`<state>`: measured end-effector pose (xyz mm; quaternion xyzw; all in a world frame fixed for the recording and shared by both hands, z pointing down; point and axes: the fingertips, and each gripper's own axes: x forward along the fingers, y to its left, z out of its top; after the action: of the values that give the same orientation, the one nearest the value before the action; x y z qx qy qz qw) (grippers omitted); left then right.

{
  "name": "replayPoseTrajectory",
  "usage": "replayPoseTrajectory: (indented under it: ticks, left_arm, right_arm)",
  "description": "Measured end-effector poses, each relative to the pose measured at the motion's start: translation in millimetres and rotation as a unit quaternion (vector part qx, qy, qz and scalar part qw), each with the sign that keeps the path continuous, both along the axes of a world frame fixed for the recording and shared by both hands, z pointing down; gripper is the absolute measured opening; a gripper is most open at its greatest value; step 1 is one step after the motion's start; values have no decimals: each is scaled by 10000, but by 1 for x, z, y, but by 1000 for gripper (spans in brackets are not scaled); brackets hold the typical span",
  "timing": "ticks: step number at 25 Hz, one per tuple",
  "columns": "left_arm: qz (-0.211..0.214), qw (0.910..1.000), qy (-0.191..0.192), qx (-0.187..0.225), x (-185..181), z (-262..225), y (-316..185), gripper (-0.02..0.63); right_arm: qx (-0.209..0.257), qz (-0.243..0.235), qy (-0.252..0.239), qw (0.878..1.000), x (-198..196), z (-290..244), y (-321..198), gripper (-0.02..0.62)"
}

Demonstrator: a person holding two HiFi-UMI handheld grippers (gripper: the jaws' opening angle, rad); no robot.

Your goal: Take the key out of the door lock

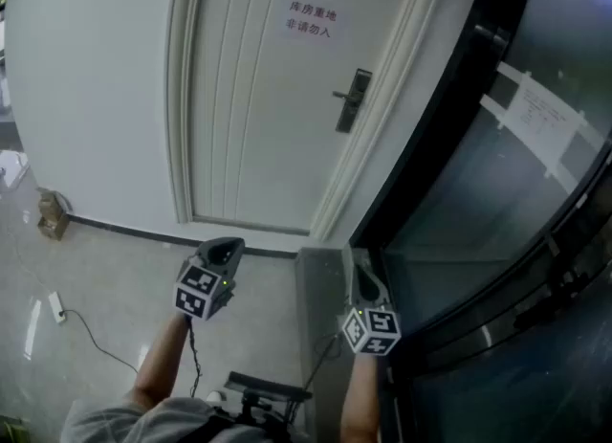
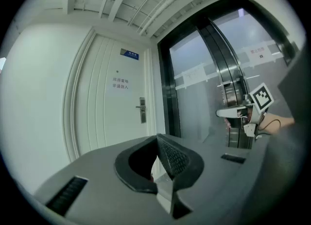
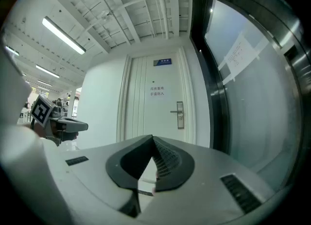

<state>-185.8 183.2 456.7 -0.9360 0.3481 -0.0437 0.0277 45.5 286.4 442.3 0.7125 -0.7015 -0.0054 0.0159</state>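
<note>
A white door (image 1: 258, 97) stands ahead with a paper sign (image 1: 310, 18) on it. Its dark lock plate with a lever handle (image 1: 353, 99) sits at the door's right side; the same lock plate shows small in the left gripper view (image 2: 142, 110) and in the right gripper view (image 3: 179, 114). No key can be made out at this distance. My left gripper (image 1: 222, 252) (image 2: 156, 139) is held low, well short of the door, jaws shut with nothing between them. The right gripper (image 1: 366, 283) (image 3: 152, 139) hangs beside it, also shut and empty.
A black-framed glass wall (image 1: 497, 202) with a paper notice (image 1: 540, 116) runs along the right. A grey post (image 1: 320, 288) stands between the grippers. On the floor at left lie a small box (image 1: 53, 213) and a power strip with cable (image 1: 57, 307).
</note>
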Motion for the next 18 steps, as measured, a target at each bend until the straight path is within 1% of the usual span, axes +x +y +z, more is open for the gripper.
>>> replayPoseTrajectory:
  ticks: [4,7,10,14,18]
  left_arm:
    - [13,10000,14,21,8,-2,1,-8]
    - [21,10000,18,29,13,-3,1,-8]
    - [6,10000,-5,29,18,-4,2,-8]
    - [-32,10000,1,15,27,-4,5,-8]
    - [-74,10000,5,-17,38,-3,10,-8]
  right_arm:
    - [-45,-10,-8,10000,5,2,-3,11]
    - [58,22,-101,9999,10,-2,-1,12]
    - [60,-33,-175,9998,15,-5,1,12]
    - [12,-64,-96,9999,23,-5,1,12]
    - [-39,-119,-117,9999,32,0,2,12]
